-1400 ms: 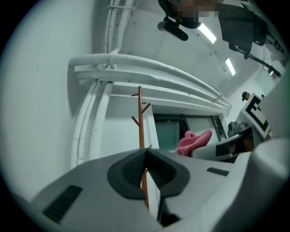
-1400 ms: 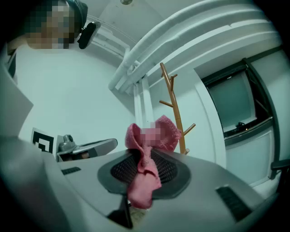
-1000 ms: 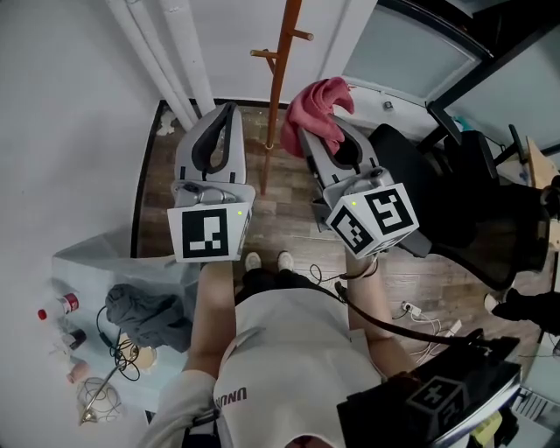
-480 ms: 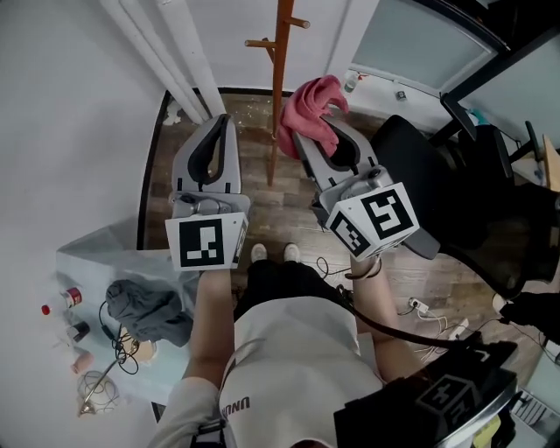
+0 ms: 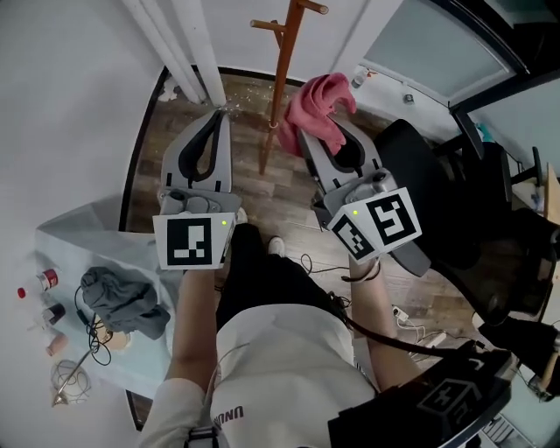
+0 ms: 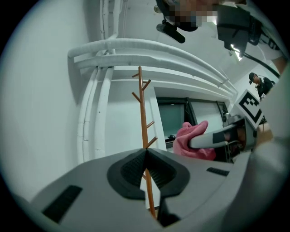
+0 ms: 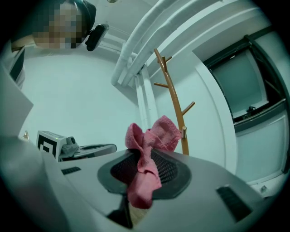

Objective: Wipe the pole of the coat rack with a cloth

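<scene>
Pole [image 5: 273, 96]: upright ahead, untouched.
Cloth [image 5: 319, 109]: just beside pole, pinched in right gripper [image 7: 141, 156].
Left gripper [image 6: 146, 152]: pressed together, empty.
Risk: loose folds may snag a peg [image 5: 267, 24] and pull free.

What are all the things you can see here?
coat rack: one, brown wood, ahead by the wall
cloth: one, pink, bunched near the rack's pole
pipes: several, white, on the wall at left
chair: one, black, at right
garment: one, grey, crumpled at lower left
bottles: a few, small, left edge
left gripper: one, grey, fingers together, empty
right gripper: one, grey, fingers shut on the cloth
</scene>
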Available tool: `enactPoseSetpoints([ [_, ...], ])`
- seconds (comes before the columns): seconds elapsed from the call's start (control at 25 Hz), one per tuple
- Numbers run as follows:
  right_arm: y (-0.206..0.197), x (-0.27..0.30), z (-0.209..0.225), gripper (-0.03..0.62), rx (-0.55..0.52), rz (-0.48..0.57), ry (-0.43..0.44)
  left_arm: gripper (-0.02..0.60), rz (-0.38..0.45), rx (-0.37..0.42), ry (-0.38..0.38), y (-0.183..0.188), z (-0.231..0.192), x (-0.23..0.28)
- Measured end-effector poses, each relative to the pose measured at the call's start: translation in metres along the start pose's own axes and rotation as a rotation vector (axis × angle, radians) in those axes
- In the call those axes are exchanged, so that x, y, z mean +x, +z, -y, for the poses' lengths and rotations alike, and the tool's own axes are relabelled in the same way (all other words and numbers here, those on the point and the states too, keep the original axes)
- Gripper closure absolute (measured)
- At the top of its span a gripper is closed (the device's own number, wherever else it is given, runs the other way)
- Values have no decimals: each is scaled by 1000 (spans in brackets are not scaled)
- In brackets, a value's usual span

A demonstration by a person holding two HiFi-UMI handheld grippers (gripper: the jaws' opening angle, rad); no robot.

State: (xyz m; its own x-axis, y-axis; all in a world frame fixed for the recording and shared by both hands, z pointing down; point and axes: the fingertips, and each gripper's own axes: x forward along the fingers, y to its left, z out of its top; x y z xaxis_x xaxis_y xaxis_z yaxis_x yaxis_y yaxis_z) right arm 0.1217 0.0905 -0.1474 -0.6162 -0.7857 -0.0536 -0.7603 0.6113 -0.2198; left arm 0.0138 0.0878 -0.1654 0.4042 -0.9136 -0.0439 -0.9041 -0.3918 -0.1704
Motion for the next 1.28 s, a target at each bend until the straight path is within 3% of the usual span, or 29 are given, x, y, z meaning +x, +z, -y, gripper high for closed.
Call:
enactPoseSetpoints([
  [0.24, -25, 21, 5, 503, -52, -63, 26, 571, -3, -39, -23, -25, -13, 19],
  [0.36, -39, 34, 15, 503, -17, -73, 18, 571, 3, -61, -28, -39, -23, 31],
  [0.76, -99, 81, 45, 503, 154, -111, -67, 571, -90, -136, -79, -116, -72, 59],
  [0.96, -133, 106, 52, 503, 166, -161, -87, 571, -126, -189, -85, -154, -91, 74],
  [1.28, -191, 118, 66, 503, 192, -232, -97, 571, -204, -202, -111, -222, -85, 83],
])
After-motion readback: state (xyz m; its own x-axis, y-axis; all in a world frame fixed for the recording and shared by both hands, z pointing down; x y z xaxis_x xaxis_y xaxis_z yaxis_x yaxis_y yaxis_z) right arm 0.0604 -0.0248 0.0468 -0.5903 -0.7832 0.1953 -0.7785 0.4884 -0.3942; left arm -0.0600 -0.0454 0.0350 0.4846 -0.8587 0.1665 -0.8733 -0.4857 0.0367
